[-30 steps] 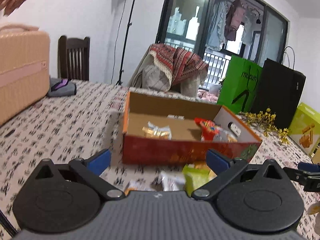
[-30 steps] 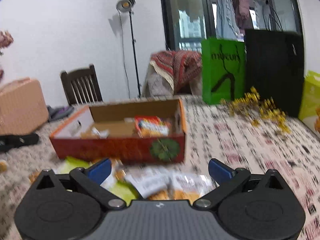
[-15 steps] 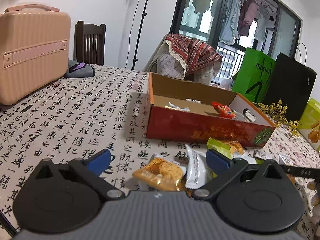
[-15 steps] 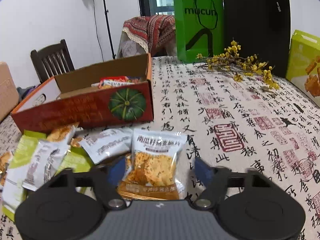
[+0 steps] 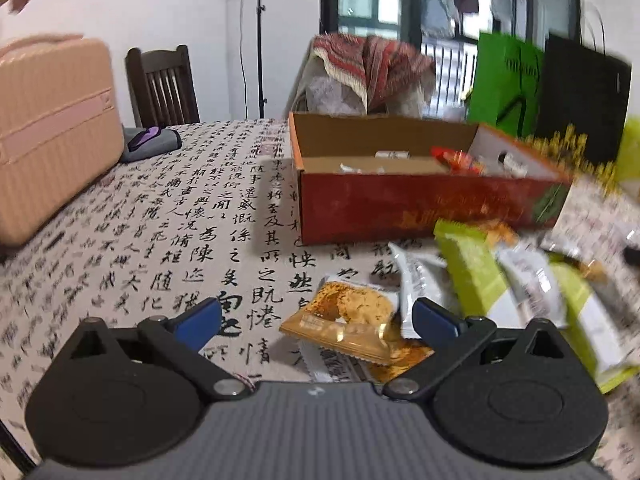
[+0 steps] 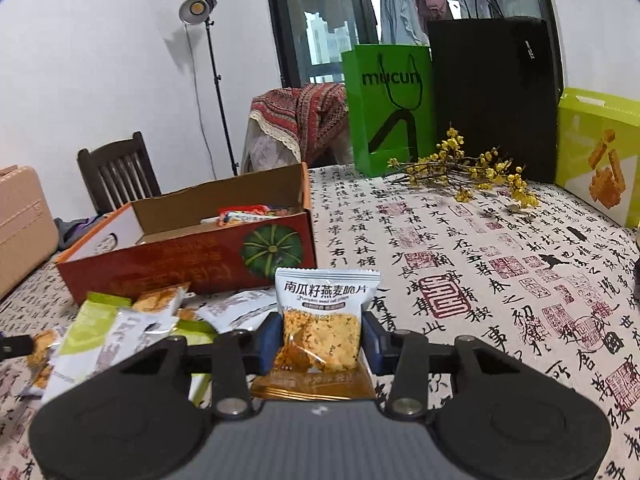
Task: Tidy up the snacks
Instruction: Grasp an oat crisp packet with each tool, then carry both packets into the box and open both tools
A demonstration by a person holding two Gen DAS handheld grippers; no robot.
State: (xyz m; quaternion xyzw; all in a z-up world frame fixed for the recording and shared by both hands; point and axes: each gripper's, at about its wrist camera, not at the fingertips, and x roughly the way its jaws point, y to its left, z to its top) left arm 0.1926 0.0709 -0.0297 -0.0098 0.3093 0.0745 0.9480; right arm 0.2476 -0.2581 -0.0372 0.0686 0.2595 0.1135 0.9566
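Observation:
My right gripper (image 6: 319, 340) is shut on a pumpkin-seed oat crisp packet (image 6: 326, 316) and holds it upright above the table. The open red cardboard box (image 6: 188, 256) with a pumpkin picture stands behind it to the left, with a few snacks inside. My left gripper (image 5: 316, 316) is open and low over the table, with an orange crisp packet (image 5: 348, 320) lying between its fingers. More green and white packets (image 5: 520, 284) lie in a pile to its right, in front of the box (image 5: 420, 204). The same pile shows in the right wrist view (image 6: 116, 328).
A pink suitcase (image 5: 52, 128) and a grey pouch (image 5: 150, 142) sit at the table's left. A green bag (image 6: 386, 106), a black bag (image 6: 492, 96), yellow flowers (image 6: 464, 172) and a lime box (image 6: 600, 156) stand at the back right. A dark chair (image 5: 162, 84) is behind the table.
My right gripper has closed on the crisp packet and lifted it off the table. My left gripper has shifted a little, staying open over the orange packet.

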